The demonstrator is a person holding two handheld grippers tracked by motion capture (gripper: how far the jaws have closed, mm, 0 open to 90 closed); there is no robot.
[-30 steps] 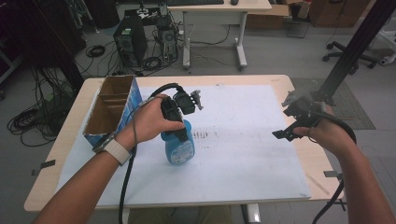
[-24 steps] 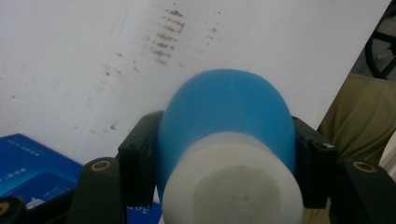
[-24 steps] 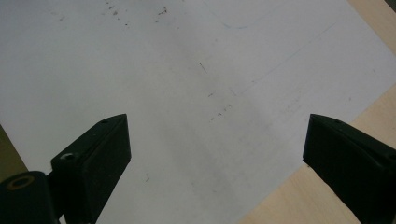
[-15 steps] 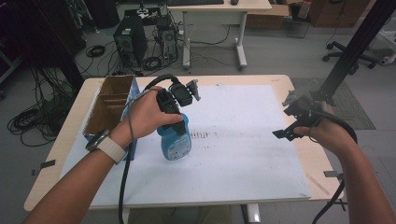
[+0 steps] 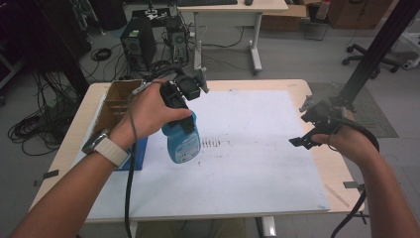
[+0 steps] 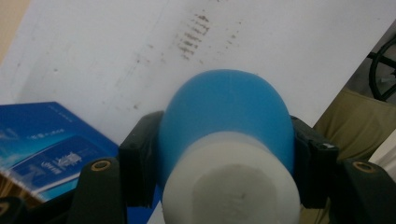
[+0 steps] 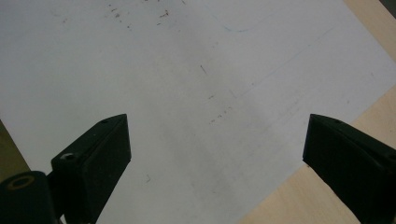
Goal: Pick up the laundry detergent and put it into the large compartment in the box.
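A blue spray-type bottle (image 5: 182, 142) with a pale label hangs slightly tilted over the white sheet (image 5: 247, 168), left of its middle. My left gripper (image 5: 179, 117) is shut on the bottle's upper part, the person's hand wrapped around the gripper. In the left gripper view the two jaws press both sides of the blue bottle (image 6: 226, 112), whose white top faces the camera, with my left gripper (image 6: 224, 149) around it. My right gripper (image 5: 304, 134) hovers near the sheet's right edge. Its jaws stand wide apart with nothing between them, as the right gripper (image 7: 215, 135) view shows.
An open cardboard box with a blue side (image 5: 117, 106) stands at the table's left, close to the bottle; its blue face (image 6: 46, 149) appears beside the left jaw. Smudged marks (image 5: 213, 144) sit mid-sheet. The wooden table edge (image 5: 341, 191) runs along the right.
The left gripper has lifted the bottle a little higher and slightly away from me. The right gripper has stayed where it was, still open.
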